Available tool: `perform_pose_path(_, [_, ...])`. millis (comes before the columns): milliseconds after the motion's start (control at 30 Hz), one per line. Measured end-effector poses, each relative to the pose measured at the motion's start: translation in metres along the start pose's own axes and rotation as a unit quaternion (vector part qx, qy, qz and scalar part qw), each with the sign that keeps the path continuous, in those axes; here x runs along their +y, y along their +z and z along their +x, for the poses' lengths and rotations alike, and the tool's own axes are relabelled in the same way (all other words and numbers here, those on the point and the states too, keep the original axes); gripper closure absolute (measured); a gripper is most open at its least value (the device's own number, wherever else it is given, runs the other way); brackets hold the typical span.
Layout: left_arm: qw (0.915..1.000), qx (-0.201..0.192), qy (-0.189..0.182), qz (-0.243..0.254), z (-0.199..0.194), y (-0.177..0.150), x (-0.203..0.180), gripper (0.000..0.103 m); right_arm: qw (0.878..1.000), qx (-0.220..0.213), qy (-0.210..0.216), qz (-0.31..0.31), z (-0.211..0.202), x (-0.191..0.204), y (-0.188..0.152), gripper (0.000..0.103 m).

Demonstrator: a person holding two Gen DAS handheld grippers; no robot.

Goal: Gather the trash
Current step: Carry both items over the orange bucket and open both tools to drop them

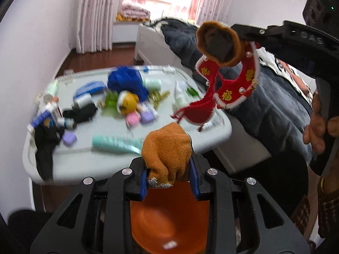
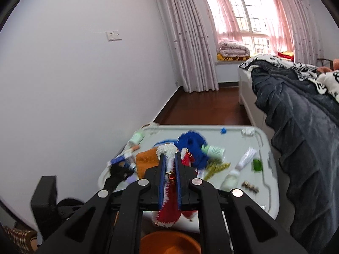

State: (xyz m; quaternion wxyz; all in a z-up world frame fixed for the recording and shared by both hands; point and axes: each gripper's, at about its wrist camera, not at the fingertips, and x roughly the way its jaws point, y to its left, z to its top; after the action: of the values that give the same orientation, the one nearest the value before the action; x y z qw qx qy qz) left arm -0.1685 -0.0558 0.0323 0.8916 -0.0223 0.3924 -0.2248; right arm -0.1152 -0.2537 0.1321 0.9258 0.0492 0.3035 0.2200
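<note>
My left gripper (image 1: 169, 178) is shut on an orange knitted cloth (image 1: 167, 154), held above an orange bin (image 1: 169, 222). My right gripper (image 2: 170, 158) is shut on a red knitted garment with white trim and gold characters (image 2: 168, 211); in the left wrist view the garment (image 1: 228, 89) hangs in the air at upper right, over the table's right edge. The orange bin (image 2: 169, 243) also sits below the right gripper. The orange cloth (image 2: 146, 160) shows just left of the right fingers.
A pale grey table (image 1: 74, 158) holds a blue knitted heap (image 1: 125, 80), a yellow toy (image 1: 128, 103), black cloth (image 1: 45, 148), a teal tube (image 1: 114, 144), bottles and small packets. A bed with dark bedding (image 2: 300, 131) stands to the right. A white wall is on the left.
</note>
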Motion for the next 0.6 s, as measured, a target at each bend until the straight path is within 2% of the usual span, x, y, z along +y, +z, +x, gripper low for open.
perform_pose_path(200, [0.9954, 0.095, -0.008, -0.012, 0.025, -0.05, -0.005, 0.074, 0.996, 0.082, -0.002, 0.023, 0.016, -0.002, -0.07, 0.094])
perform_pose_path(400, [0.9809, 0.179, -0.016, -0.073, 0.063, -0.082, 0.016, 0.073, 0.981, 0.183, -0.005, 0.058, 0.06, -0.014, -0.149, 0.094])
perform_pose_path(433, [0.9773, 0.193, -0.018, -0.085, 0.068, -0.087, 0.019, 0.066, 0.979, 0.193, -0.005, 0.062, 0.064, -0.014, -0.157, 0.093])
perform_pose_path(500, [0.9698, 0.221, -0.018, -0.101, 0.076, -0.096, 0.022, 0.053, 0.971, 0.233, -0.006, 0.056, 0.079, -0.011, -0.178, 0.088])
perform_pose_path(533, [0.9657, 0.237, -0.008, -0.105, 0.08, -0.1, 0.023, 0.041, 0.969, 0.241, -0.011, 0.052, 0.081, -0.01, -0.182, 0.083])
perform_pose_path(567, [0.9638, 0.246, -0.001, -0.104, 0.081, -0.101, 0.022, 0.034, 0.968, 0.248, -0.016, 0.047, 0.085, -0.008, -0.185, 0.064])
perform_pose_path(600, [0.9626, 0.251, 0.007, -0.101, 0.082, -0.102, 0.022, 0.033, 0.967, 0.248, -0.019, 0.045, 0.085, -0.006, -0.184, 0.052])
